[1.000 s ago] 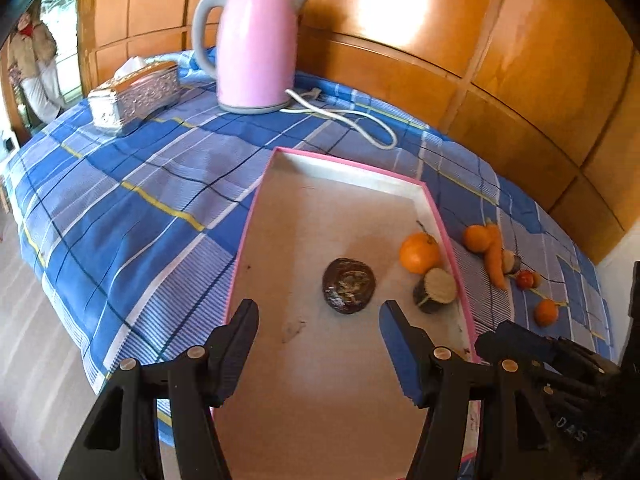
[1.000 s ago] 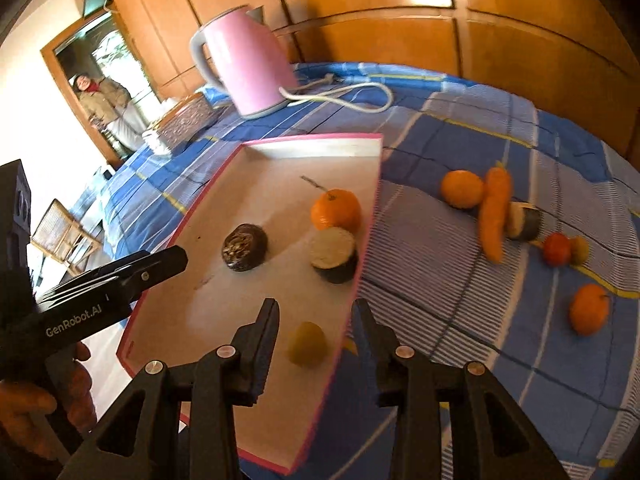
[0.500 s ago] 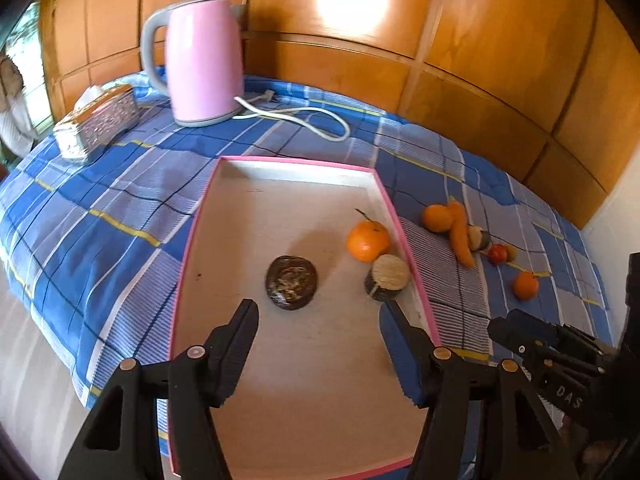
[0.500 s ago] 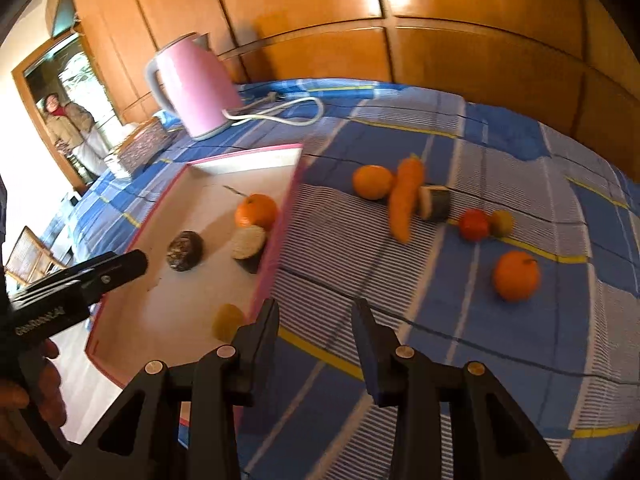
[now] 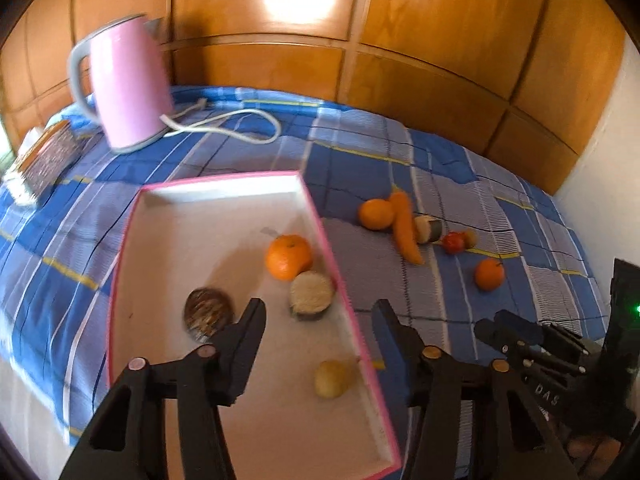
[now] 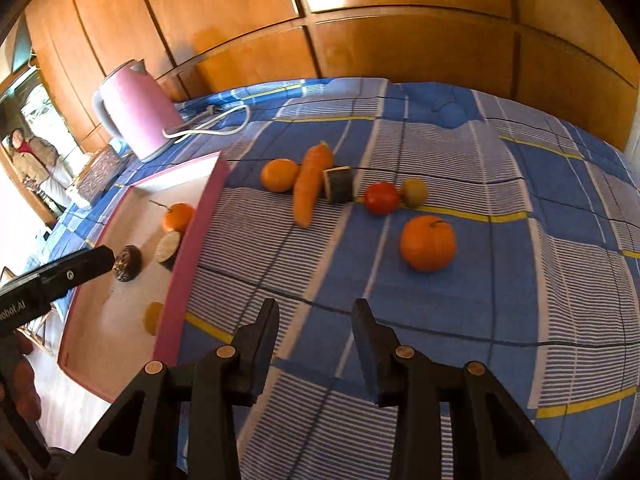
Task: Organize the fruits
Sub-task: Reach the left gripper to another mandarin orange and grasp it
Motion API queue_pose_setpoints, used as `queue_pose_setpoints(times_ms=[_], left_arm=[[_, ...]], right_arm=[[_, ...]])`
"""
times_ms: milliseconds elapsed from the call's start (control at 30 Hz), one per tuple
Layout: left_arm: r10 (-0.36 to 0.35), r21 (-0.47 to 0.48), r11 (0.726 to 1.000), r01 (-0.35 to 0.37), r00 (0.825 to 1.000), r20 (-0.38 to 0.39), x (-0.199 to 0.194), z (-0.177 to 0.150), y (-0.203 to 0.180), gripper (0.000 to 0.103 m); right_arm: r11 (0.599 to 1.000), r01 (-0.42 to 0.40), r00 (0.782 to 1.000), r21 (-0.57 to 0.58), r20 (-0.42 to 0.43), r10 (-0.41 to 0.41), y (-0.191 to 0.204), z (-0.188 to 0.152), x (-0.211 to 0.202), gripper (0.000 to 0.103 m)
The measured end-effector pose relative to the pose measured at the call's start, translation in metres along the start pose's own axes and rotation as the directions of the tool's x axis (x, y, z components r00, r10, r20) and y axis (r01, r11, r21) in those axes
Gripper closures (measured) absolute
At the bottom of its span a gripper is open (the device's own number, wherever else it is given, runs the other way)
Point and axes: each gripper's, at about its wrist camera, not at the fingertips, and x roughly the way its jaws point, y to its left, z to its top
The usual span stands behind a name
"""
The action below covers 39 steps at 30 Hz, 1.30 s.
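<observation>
Pink-rimmed shallow white tray (image 5: 224,200) holds four pieces; we still see six on the blue checked cloth (image 6: 520,280). Left gripper (image 5: 318,316), just narrowing, and right gripper (image 6: 314,316) stand part-open, empty.

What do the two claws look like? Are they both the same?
Yes, alike. The left claw and right claw are black plastic, each with two flat pointed fingers and round brass-coloured pins at the joints. White lettering marks their sides.
</observation>
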Motion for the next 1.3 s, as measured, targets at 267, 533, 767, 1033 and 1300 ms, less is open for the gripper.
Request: queue_pose_setpoints(times_ms=[267, 533, 767, 1033, 1300], left_arm=[[-0.067, 0.018, 0.998, 0.068, 0.997, -0.048, 0.028, 0.033, -0.018, 0.053], [-0.087, 0.091, 0.991, 0.095, 0.993, -0.079, 0.062, 0.059, -0.04, 0.077], [-0.1, 0.083, 0.99, 0.113, 0.984, -0.145, 0.102, 0.076, -0.048, 0.06], [-0.081, 0.026, 0.996, 0.085, 0.986, -0.145, 0.131, 0.089, -0.047, 0.053], [-0.058, 0.032, 0.997, 0.064, 0.986, -0.154, 0.157, 0.094, -0.05, 0.053]], right_arm=[[1.0, 0.021, 1.0, -0.009, 0.011, -0.021, -0.007, -0.002, -0.003, 0.065], [0.999, 0.013, 1.0, -0.04, 0.0, -0.013, -0.006, -0.004, 0.0, 0.065], [0.998, 0.01, 1.0, -0.057, -0.002, -0.01, -0.01, -0.005, 0.001, 0.065], [0.998, -0.009, 1.0, -0.069, -0.021, 0.008, -0.012, -0.007, 0.006, 0.065], [0.998, -0.012, 1.0, -0.062, -0.027, 0.01, -0.017, -0.008, 0.012, 0.065]])
